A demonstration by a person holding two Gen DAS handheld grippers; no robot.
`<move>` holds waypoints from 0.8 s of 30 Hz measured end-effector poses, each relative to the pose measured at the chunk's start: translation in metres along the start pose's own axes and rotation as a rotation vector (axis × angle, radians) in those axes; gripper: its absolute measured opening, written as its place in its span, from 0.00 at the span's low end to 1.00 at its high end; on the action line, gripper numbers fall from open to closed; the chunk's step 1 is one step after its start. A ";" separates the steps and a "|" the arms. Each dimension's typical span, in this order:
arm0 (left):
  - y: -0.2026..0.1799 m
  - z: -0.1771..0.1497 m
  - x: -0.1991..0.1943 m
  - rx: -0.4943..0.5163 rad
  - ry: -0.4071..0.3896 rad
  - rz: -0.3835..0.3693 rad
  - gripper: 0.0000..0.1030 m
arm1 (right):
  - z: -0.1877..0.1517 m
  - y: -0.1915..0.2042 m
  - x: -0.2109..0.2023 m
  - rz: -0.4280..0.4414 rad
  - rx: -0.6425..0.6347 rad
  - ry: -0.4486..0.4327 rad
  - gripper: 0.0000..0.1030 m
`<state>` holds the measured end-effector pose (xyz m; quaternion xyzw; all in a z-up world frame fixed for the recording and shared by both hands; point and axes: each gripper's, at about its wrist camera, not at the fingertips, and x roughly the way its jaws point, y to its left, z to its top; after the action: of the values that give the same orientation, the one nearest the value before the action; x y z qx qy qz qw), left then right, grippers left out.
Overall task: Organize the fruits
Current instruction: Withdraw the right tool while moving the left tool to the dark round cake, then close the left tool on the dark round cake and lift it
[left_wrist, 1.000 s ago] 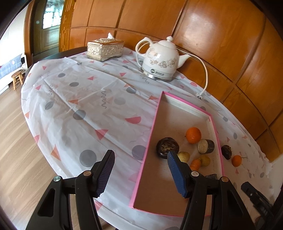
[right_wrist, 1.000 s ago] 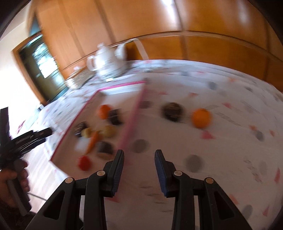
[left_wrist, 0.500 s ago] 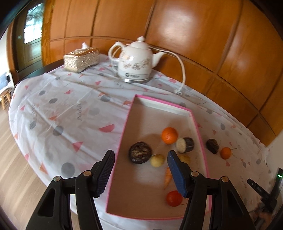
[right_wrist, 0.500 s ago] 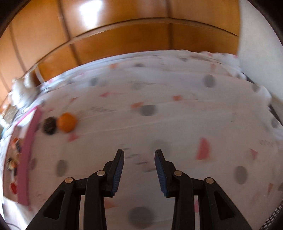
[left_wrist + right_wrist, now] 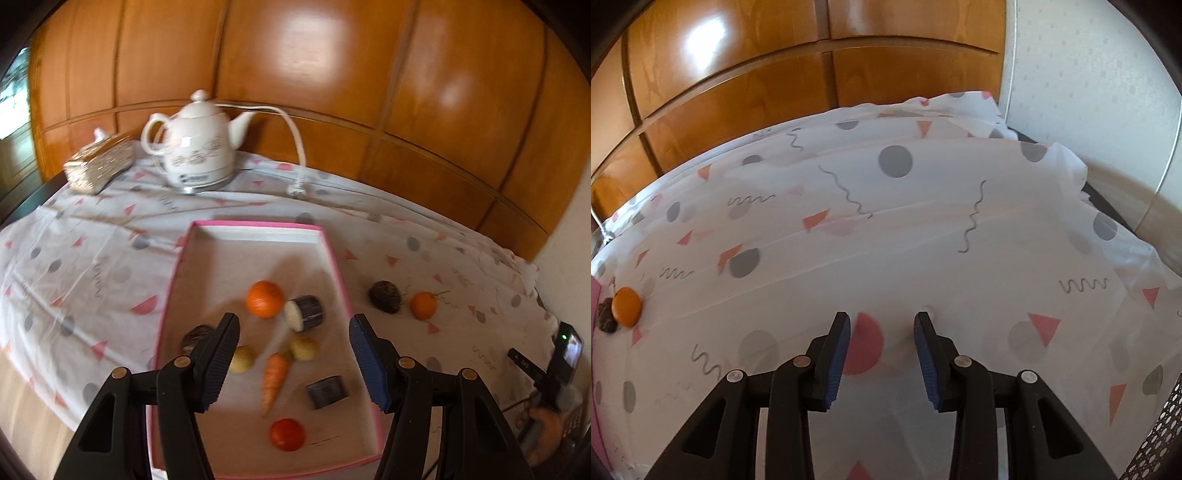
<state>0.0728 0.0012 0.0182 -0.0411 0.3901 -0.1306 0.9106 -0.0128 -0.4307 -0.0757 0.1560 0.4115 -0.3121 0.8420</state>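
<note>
A pink-rimmed tray [image 5: 334,258] lies on the patterned cloth. In it are an orange [image 5: 265,298], a carrot [image 5: 274,380], a red tomato [image 5: 287,434], two yellowish fruits, dark cut pieces [image 5: 304,313] and a dark round fruit [image 5: 195,336]. Outside, right of the tray, lie a dark fruit [image 5: 385,296] and a small orange [image 5: 423,305]; both also show at the far left of the right wrist view [image 5: 626,306]. My left gripper [image 5: 293,356] is open above the tray's near half. My right gripper [image 5: 882,341] is open and empty over bare cloth.
A white kettle [image 5: 197,155] with a cord and a gold tissue box [image 5: 99,168] stand at the table's back, against a wood-panelled wall. The other hand-held gripper [image 5: 554,369] shows at the right edge. The cloth's right end [image 5: 1071,177] hangs by a white wall.
The left gripper has swung right and now faces the tray squarely. The right gripper has swung right, away from the tray, so the two loose fruits have slid to its left edge.
</note>
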 end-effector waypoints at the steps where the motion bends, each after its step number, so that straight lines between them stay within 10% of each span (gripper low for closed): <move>1: -0.005 0.001 0.001 0.011 0.002 -0.008 0.60 | 0.000 -0.001 0.000 -0.004 0.003 -0.004 0.35; 24: -0.128 0.022 0.127 0.315 0.248 -0.128 0.49 | 0.001 -0.003 0.002 0.046 0.016 -0.026 0.47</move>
<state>0.1465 -0.1566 -0.0326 0.0933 0.4705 -0.2515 0.8406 -0.0134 -0.4344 -0.0772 0.1682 0.3945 -0.2979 0.8528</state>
